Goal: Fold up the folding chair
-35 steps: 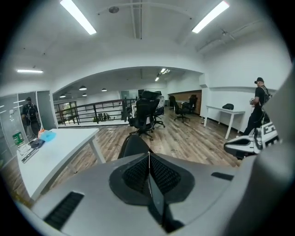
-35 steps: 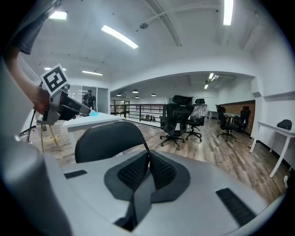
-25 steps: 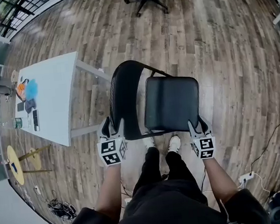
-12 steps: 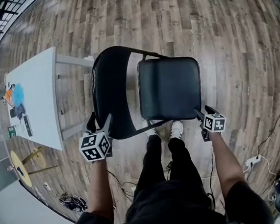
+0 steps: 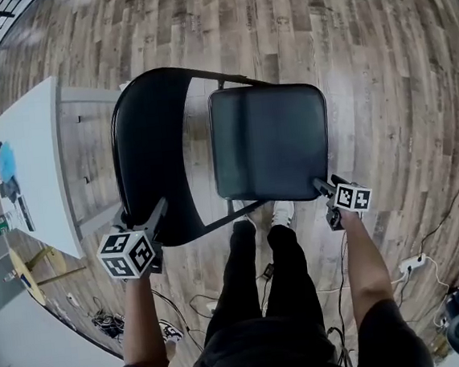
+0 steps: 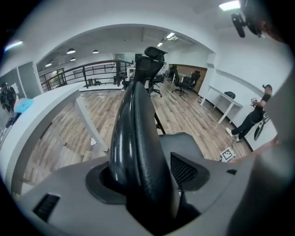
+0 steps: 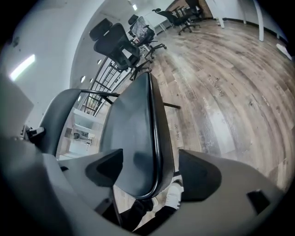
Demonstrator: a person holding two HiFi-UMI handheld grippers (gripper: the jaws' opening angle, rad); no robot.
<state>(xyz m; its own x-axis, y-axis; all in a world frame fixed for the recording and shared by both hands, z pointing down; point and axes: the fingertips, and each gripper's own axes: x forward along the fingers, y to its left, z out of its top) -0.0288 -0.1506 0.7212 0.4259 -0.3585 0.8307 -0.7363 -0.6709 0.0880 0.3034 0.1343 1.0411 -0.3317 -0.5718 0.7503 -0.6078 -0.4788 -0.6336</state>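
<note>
On the grey-brown wood-plank floor (image 5: 381, 83), just beside the white rectangular table (image 5: 33, 157) at my left, the black metal folding chair (image 5: 173, 184) stands right in front of my feet, and it looks unfolded to me, with the seat lying flat

My left claw (image 5: 142, 216) is wide open astride the near rim of the curved black backrest (image 5: 148, 130). The rim sits between the jaws, but I see no squeeze on it. My right claw (image 5: 323, 187) is opening, with the near right corner of the black padded seat (image 5: 270, 142) between its jaws and a gap at either pad, so it holds nothing

To do this well, I judge each claw should go deeper over its edge before closing, so the pads bite the firm rim. Then the left steadies the backrest while the right slowly swings the seat toward it, with no jaw caught where seat meets frame

The chair faces my right, backrest left and the seat's front edge right. Its long side, the backrest's sweep, runs from me straight away, roughly along the table's edge
</note>
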